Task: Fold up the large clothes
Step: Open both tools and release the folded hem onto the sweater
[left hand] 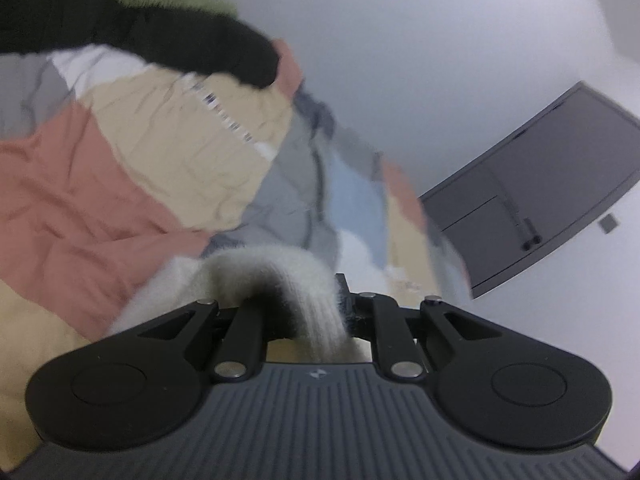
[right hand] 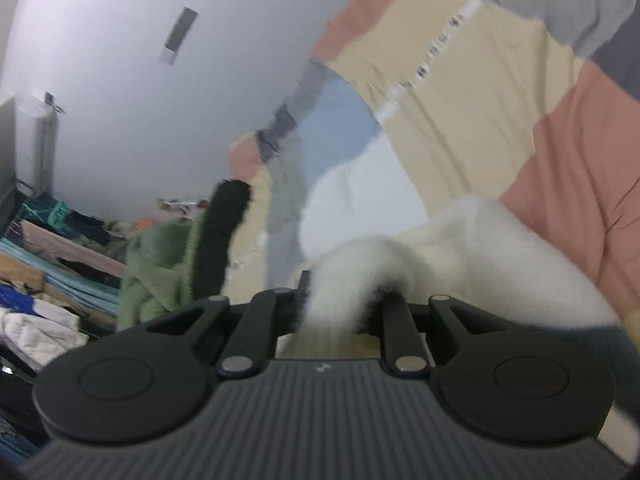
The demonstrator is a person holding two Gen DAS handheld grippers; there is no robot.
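A fluffy white knit garment (left hand: 280, 280) bunches between the jaws of my left gripper (left hand: 298, 312), which is shut on it. The same white garment (right hand: 460, 256) is pinched in my right gripper (right hand: 340, 312), also shut on it. The garment lies over a patchwork bedspread (left hand: 120, 168) of pink, beige, grey and blue blocks, also in the right wrist view (right hand: 500, 100). The fingertips are hidden by the fabric in both views.
A black and green fuzzy garment (left hand: 140, 12) lies on the spread, also in the right wrist view (right hand: 168, 264). A pile of mixed clothes (right hand: 48, 272) sits at the left. A grey door (left hand: 540, 188) and a white wall (right hand: 140, 80) stand beyond.
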